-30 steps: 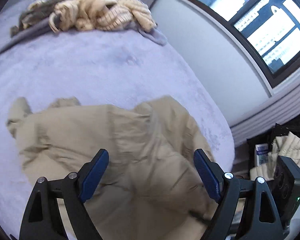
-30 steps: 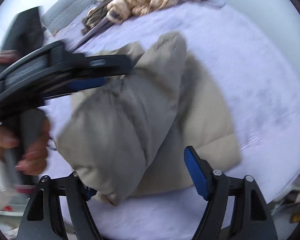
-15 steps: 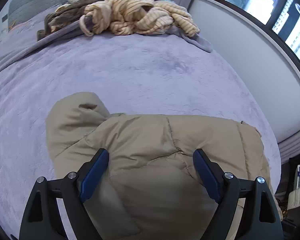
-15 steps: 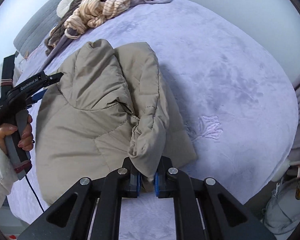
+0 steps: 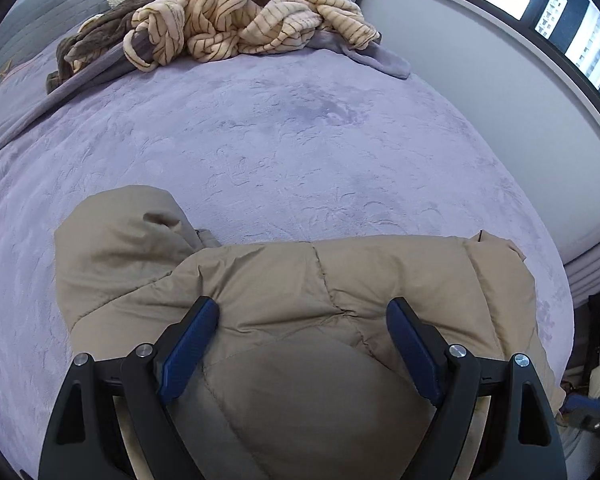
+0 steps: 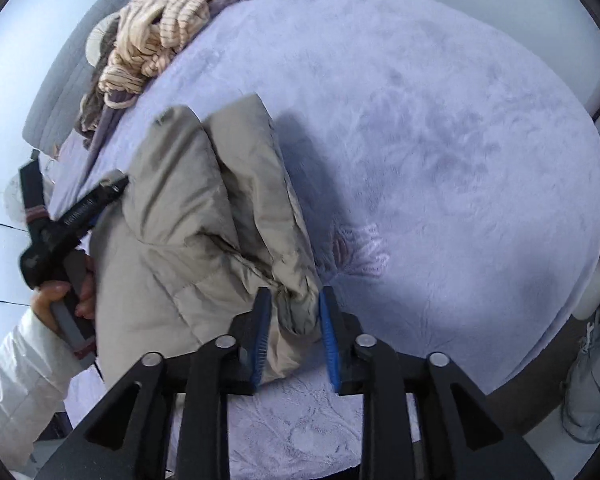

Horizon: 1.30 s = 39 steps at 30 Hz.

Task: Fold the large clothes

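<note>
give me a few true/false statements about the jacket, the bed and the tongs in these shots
1. The tan puffer jacket lies on a lavender bed cover. True.
2. The left tongs are clamped shut on a sleeve. False: their blue pads stand wide apart over the jacket.
3. A fold of the jacket sits between the pads of the right tongs. True; those jaws are opening and the pads stand off the fabric.
4. The striped cream blanket is spread flat under the jacket. False: it lies bunched in a heap at the far end of the bed, apart from the jacket.
5. A hand in a white sleeve holds the left tongs' handle. True.
</note>
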{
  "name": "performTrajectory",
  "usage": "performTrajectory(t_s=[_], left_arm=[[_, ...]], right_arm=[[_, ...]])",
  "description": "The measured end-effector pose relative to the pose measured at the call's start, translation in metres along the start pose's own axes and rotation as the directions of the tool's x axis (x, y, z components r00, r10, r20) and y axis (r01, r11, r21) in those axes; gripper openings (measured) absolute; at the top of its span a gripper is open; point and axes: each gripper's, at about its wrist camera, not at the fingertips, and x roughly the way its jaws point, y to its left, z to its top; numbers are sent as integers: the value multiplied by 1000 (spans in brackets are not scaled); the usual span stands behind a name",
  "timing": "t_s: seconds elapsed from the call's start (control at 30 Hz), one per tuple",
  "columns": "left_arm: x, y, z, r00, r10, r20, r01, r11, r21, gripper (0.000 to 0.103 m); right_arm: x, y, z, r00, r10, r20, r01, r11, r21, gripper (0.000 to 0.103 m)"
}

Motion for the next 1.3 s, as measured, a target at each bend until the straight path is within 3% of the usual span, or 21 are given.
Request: performTrajectory(t_s=[0.03,0.17,0.27,0.3,0.33,0.37,0.5,0.6,0.77,0.97,1.13,1.3], left_arm=[[0,0,0,1000,1,0,-1,1000,0,87],[0,0,-2,1000,12,4,-12,1000,6,87],[-2,1,-2,1000,11,9,-11,1000,6,87],[-2,0,-3,1000,15,11,-15,1000,8,87],[-3,-1,-3,1000,23,14,-24,1000,12,87],[-3,-2,-4,999,31,18,-32,999,16,87],[0,-11,-8,998,52,20,-53,997,49,87],[1,-12,-6,998,68,4,-68,996,60,87],[-37,0,-7,998,60,-18,-60,998,6,87],[-91,13,-50,999,17,-47,-20,998,-64,87],[-91,9,-100,991,35,-129,-50,993,-110,87],[-95,12,-121,990,32,-136,-61,975,-215,87]], right_arm=[[-2,6,10,999,31,13,-31,999,-19,65],[21,36,53,991,137,-5,-137,988,-70,65],[69,45,86,973,224,-65,-224,975,5,64],[81,46,92,966,242,-88,-240,970,30,57],[95,46,96,963,245,-116,-241,969,53,33],[105,46,96,967,213,-138,-207,977,55,24],[125,37,83,971,151,-186,-148,988,33,17],[136,28,75,967,161,-197,-153,987,52,15],[134,38,78,972,131,-196,-129,991,21,16],[116,48,80,973,100,-208,-111,993,-42,18],[71,60,67,975,97,-198,-129,979,-157,20],[41,62,40,969,92,-228,-152,954,-259,21]])
